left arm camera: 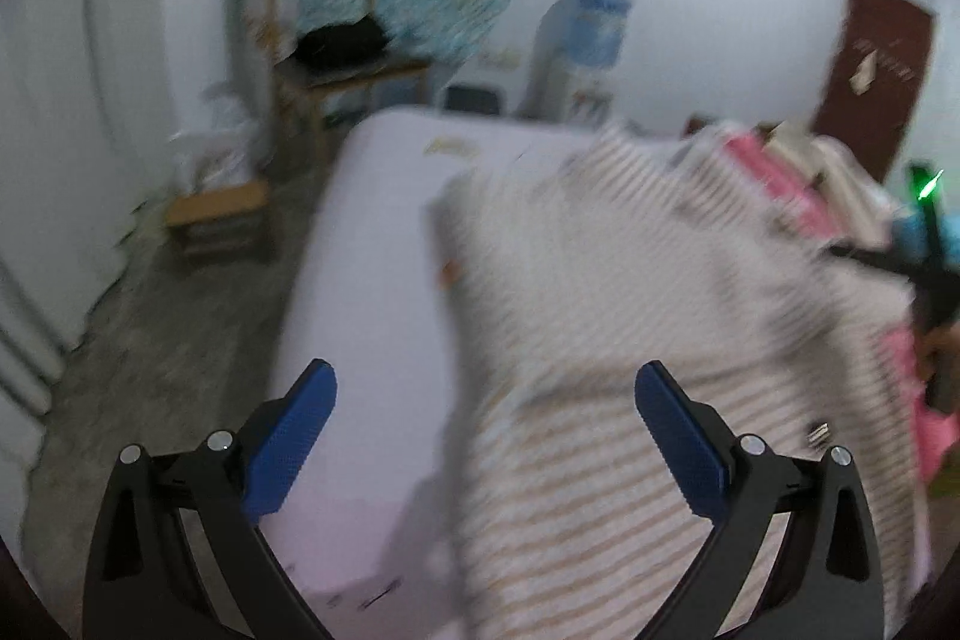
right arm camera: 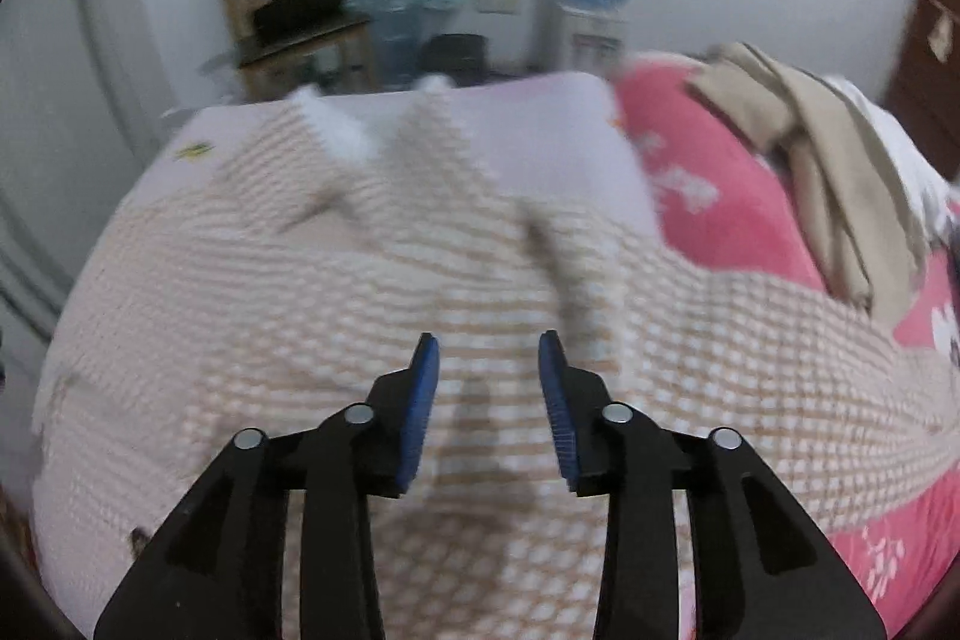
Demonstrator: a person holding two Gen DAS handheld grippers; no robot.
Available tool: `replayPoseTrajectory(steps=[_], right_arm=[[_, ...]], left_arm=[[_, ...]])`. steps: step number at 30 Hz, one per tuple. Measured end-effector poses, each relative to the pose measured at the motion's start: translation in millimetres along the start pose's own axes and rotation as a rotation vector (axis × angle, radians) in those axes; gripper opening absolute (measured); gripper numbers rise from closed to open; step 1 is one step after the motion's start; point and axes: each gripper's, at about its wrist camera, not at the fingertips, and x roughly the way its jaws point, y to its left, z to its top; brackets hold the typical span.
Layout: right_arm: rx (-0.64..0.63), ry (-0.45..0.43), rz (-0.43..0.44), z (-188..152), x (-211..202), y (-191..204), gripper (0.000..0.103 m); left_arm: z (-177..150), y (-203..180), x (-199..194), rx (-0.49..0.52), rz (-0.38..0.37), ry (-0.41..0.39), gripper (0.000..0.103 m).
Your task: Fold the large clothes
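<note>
- striped garment [right arm camera: 420, 280]: soft knit, beige/white bands, spread over the white mattress [left arm camera: 372, 232], reaching its near edge; motion-blurred
- left gripper [left arm camera: 486, 418]: blue ribbed pads wide apart, nothing between
- right gripper [right arm camera: 489, 400]: jaws partly spread above the stripes, empty
- right view only: pink floral quilt [right arm camera: 720, 196] and beige cloth [right arm camera: 798, 118] at the mattress's right edge

Bare white mattress [left arm camera: 372, 244] left of striped garment [left arm camera: 600, 280]; clothes heap [right arm camera: 798, 142] right.
</note>
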Motion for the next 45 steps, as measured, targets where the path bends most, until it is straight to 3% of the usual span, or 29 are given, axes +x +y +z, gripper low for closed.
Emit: replayPoseTrajectory(steps=[2,7,13,22,26,34,36,38,40,43,45], right_arm=[[-0.02,0.022,0.039,-2,5,12,0.035],[-0.004,0.113,0.04,-17,39,18,0.035],[0.077,0.13,0.093,-25,45,-6,0.032],[0.056,0.082,0.081,-24,30,2,0.033],[0.075,0.112,0.078,-32,43,-5,0.033],[0.09,0.086,0.105,-38,40,-10,0.033],[0.091,0.083,0.108,-38,41,-11,0.033],[0.091,0.084,0.112,-38,41,-10,0.033],[0.093,0.084,0.12,-38,41,-11,0.033],[0.094,0.083,0.122,-38,39,-12,0.033],[0.088,0.083,0.117,-38,40,-12,0.033]], left_arm=[[19,-14,11,-0.014,-0.103,0.0,0.098],[39,-47,62,-0.003,-0.243,0.074,0.097],[20,-39,133,-0.046,-0.19,0.289,0.094],[39,-32,116,-0.036,-0.232,0.171,0.094],[39,-24,145,-0.066,-0.208,0.256,0.094],[70,-19,136,-0.073,-0.282,0.172,0.094],[81,-14,146,-0.098,-0.283,0.176,0.094],[90,1,171,-0.154,-0.25,0.216,0.094],[91,22,195,-0.244,-0.268,0.272,0.093],[100,34,196,-0.336,-0.307,0.253,0.093],[104,35,190,-0.335,-0.308,0.219,0.093]])
